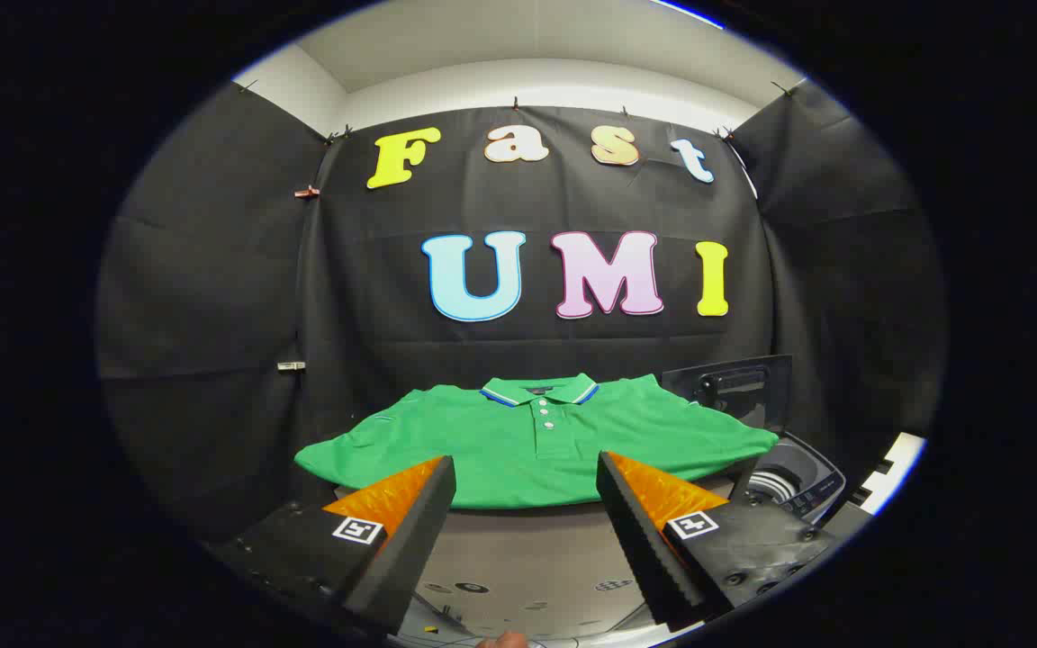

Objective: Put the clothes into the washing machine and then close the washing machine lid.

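gripper [526, 468] | fingers spread, wedge-shaped, ridged inner faces | square marker tags | dark screwed mounts

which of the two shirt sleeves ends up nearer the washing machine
The sleeve on the far side of the green polo shirt from the bare table end: it reaches the washing machine with its raised lid. The open tool hovers short of the shirt.

Black cloth walls [212, 297] under a white ceiling [518, 45], pale tabletop [527, 549] below.

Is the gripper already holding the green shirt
No, the gripper is open with nothing between its fingers, and the green polo shirt lies spread flat just ahead of them.
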{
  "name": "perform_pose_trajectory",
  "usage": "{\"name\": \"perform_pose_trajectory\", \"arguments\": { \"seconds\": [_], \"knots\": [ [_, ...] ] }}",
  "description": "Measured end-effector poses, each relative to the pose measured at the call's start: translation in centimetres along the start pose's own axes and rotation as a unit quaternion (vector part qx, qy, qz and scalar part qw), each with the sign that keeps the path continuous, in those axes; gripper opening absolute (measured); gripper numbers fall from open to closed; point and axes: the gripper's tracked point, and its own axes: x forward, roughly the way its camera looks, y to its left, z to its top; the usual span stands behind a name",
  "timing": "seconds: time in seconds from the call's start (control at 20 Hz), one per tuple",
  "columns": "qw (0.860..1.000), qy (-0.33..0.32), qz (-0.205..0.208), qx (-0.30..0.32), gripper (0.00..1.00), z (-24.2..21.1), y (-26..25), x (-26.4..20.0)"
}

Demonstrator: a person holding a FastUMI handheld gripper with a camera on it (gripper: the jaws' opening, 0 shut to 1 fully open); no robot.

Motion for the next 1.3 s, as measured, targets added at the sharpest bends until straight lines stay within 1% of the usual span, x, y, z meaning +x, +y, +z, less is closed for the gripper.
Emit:
{"name": "perform_pose_trajectory", "arguments": {
  "seconds": [0.95, 1.3],
  "knots": [
    [1.000, 0.001, -0.003, 0.006, 0.98, 0.3, 0.3, 0.6],
    [1.000, 0.002, -0.010, -0.001, 0.98, 1.8, -0.2, 3.5]
  ]
}}
